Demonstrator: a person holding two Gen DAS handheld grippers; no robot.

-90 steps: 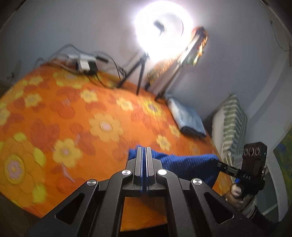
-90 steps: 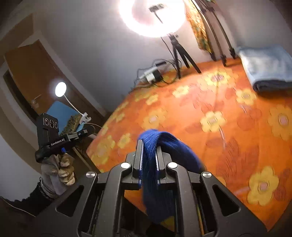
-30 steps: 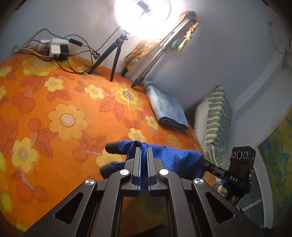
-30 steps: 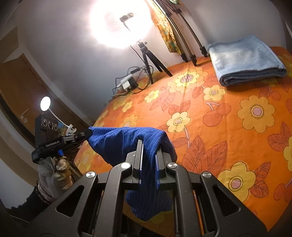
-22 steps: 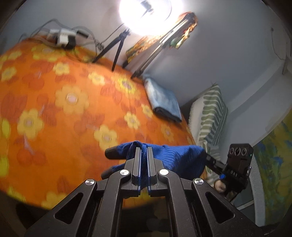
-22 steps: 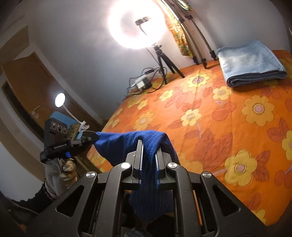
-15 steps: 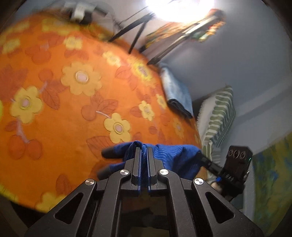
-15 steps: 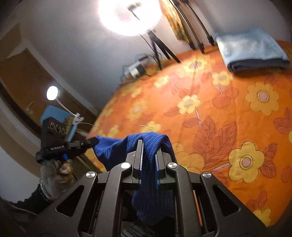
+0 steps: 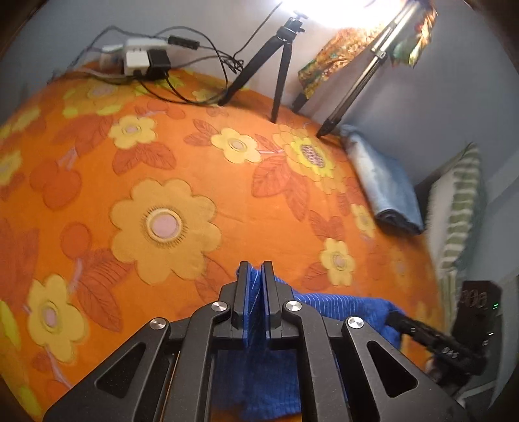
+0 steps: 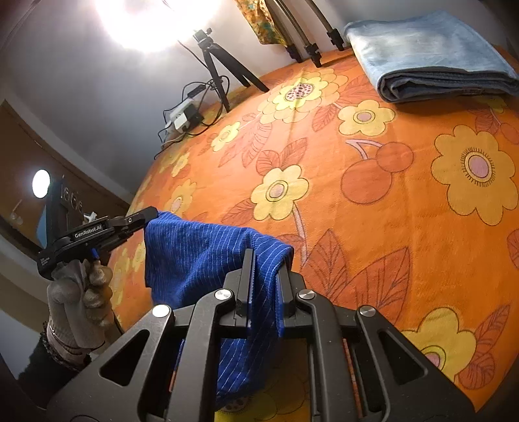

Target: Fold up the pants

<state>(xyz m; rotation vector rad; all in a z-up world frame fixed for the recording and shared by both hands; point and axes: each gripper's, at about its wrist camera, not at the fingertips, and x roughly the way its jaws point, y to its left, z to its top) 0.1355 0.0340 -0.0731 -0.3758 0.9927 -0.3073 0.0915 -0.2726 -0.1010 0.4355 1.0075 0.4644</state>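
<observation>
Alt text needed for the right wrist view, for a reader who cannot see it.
The right claw grips blue pinstriped pants over an orange floral bedspread, while the left claw, in a gloved hand, pinches their other end. Folded jeans lie far right.

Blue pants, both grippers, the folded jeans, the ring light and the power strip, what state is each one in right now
Blue pants: held up, stretched between both grippers, hanging over the orange floral bedspread.
Left gripper: jaws opening, blue fabric between them.
Right gripper: shut on the pants.
Folded jeans: folded, lying on the bedspread.
Ring light: on.
Power strip: plugs in.
</observation>
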